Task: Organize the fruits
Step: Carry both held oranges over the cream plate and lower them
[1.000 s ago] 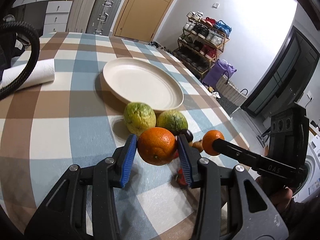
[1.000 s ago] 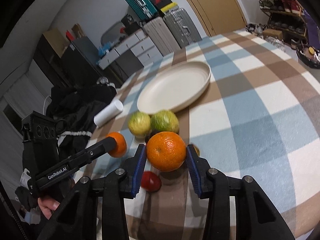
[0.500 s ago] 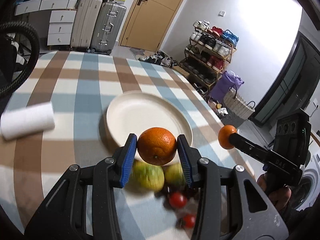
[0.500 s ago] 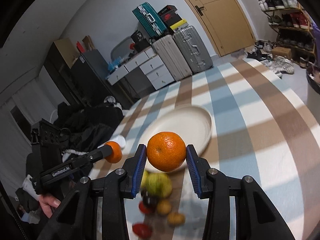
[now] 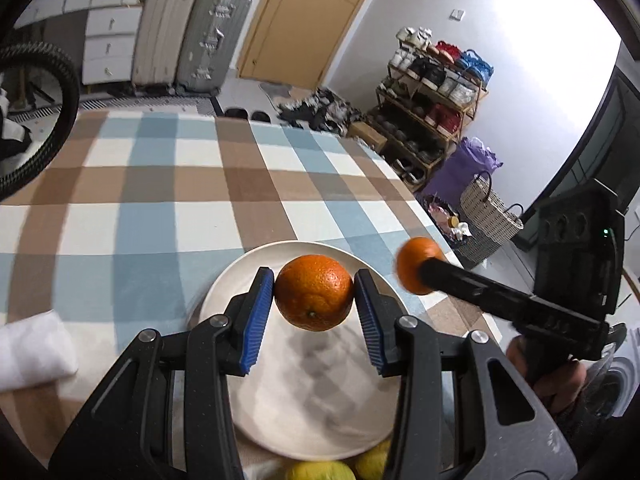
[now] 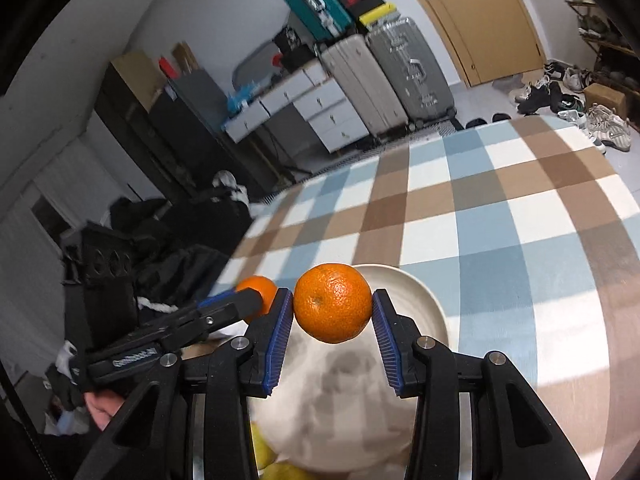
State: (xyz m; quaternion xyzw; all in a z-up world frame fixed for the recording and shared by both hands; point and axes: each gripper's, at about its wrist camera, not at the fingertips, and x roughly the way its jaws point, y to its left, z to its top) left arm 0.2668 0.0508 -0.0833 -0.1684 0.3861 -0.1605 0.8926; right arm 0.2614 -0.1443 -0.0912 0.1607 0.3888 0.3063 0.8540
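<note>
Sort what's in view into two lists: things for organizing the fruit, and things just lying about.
For the job:
left gripper holding an orange
right gripper holding another orange
white plate
yellow-green fruits

Lying about:
white roll
suitcases
shoe rack

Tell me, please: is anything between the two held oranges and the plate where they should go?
Nothing visible. The left gripper holds one orange over the white plate, and the right gripper holds the other orange over the same plate. The plate's visible surface carries only shadows; the yellow-green fruits lie outside its near rim.
</note>
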